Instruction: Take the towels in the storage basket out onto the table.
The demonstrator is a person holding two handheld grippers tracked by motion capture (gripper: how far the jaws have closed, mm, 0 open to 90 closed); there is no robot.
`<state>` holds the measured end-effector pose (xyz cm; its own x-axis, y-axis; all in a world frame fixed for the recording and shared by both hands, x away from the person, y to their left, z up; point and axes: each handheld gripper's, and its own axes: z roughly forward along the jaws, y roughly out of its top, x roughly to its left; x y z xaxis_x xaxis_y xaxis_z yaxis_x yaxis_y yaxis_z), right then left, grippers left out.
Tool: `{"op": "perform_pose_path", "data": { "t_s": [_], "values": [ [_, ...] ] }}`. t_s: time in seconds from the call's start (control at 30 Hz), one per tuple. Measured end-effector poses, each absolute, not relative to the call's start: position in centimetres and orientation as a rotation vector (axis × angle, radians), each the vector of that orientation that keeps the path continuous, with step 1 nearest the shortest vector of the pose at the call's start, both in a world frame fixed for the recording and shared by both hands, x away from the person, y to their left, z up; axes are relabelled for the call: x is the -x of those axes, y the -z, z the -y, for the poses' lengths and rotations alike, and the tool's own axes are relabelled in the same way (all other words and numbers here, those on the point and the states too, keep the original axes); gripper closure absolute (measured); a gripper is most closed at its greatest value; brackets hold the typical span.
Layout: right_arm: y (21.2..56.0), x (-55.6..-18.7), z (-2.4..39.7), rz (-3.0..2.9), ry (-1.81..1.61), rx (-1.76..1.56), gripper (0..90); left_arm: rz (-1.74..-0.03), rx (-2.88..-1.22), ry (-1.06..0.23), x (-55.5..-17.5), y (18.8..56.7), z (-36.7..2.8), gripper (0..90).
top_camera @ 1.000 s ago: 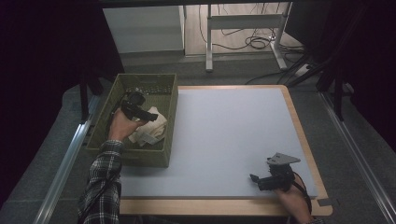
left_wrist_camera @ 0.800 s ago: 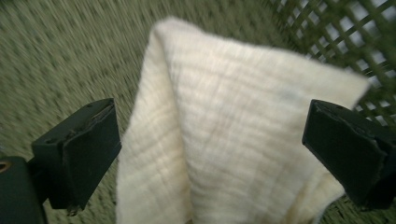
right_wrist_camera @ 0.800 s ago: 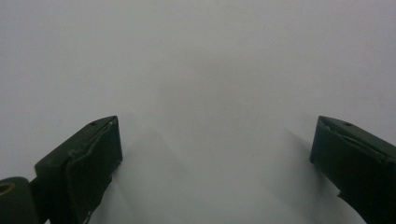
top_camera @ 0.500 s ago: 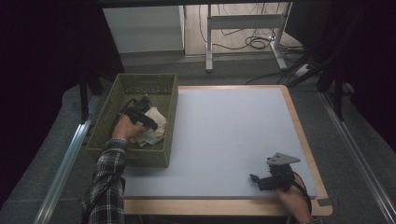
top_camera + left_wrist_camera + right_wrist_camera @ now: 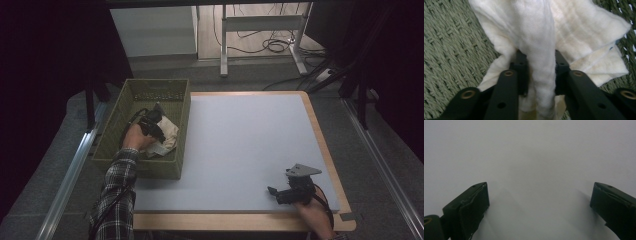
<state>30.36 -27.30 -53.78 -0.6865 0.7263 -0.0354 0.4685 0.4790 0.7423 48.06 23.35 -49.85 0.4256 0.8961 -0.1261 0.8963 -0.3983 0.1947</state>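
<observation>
A white cloth (image 5: 564, 37) lies crumpled inside the olive-green woven basket (image 5: 131, 100), which sits at the left edge of the table (image 5: 240, 145), partly overhanging its side. In the left gripper view a fold of the cloth runs down between the two black jaws, which are closed against it on both sides, so the left gripper (image 5: 540, 72) is pinching that fold, with the rest of the fabric spread over the woven floor of the basket. From above, the left gripper (image 5: 152, 125) reaches into the basket, held by a hand whose plaid sleeve (image 5: 117, 195) comes up from the bottom edge. The right gripper (image 5: 290, 192) rests near the table's front right corner, well apart from the basket; its jaws stand wide apart over bare grey surface with nothing between them.
</observation>
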Motion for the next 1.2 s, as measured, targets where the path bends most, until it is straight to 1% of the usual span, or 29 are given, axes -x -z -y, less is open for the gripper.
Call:
{"op": "perform_pose_path", "data": {
  "t_s": [0.13,0.2,0.23,0.4,0.43,0.57,0.7,0.97,1.2],
  "values": [
    [53.8,-30.4,27.3,-2.384,-1.039,-1.005,2.2,-1.56,-2.455,-0.034,-48.0,49.5,-23.5,75.0],
    [53.8,-30.4,27.3,-2.384,-1.039,-1.005,2.2,-1.558,-2.423,-0.078,-47.8,48.7,-24.0,75.2],
    [53.8,-30.4,27.3,-2.384,-1.039,-1.005,2.2,-1.558,-2.423,-0.078,-47.8,48.7,-24.0,75.2],
    [53.8,-30.4,27.3,-2.385,-1.039,-1.005,2.2,-1.555,-2.362,-0.18,-47.1,46.4,-25.3,75.2],
    [53.8,-30.4,27.3,-2.384,-1.039,-1.005,2.2,-1.551,-2.335,-0.214,-46.8,45.6,-25.8,75.2],
    [53.8,-30.4,27.3,-2.384,-1.039,-1.005,2.2,-1.539,-2.252,-0.28,-45.9,43.7,-27.0,75.2],
    [53.8,-30.4,27.3,-2.385,-1.038,-1.005,2.2,-1.508,-2.197,-0.338,-45.0,42.1,-27.8,75.2],
    [53.8,-30.4,27.3,-2.384,-1.037,-1.006,2.2,-1.435,-2.137,-0.44,-43.2,39.5,-28.3,75.2],
    [53.8,-30.4,27.3,-2.384,-1.037,-1.006,2.2,-1.35,-2.11,-0.493,-42.1,38.0,-28.3,75.0]
  ]
}}
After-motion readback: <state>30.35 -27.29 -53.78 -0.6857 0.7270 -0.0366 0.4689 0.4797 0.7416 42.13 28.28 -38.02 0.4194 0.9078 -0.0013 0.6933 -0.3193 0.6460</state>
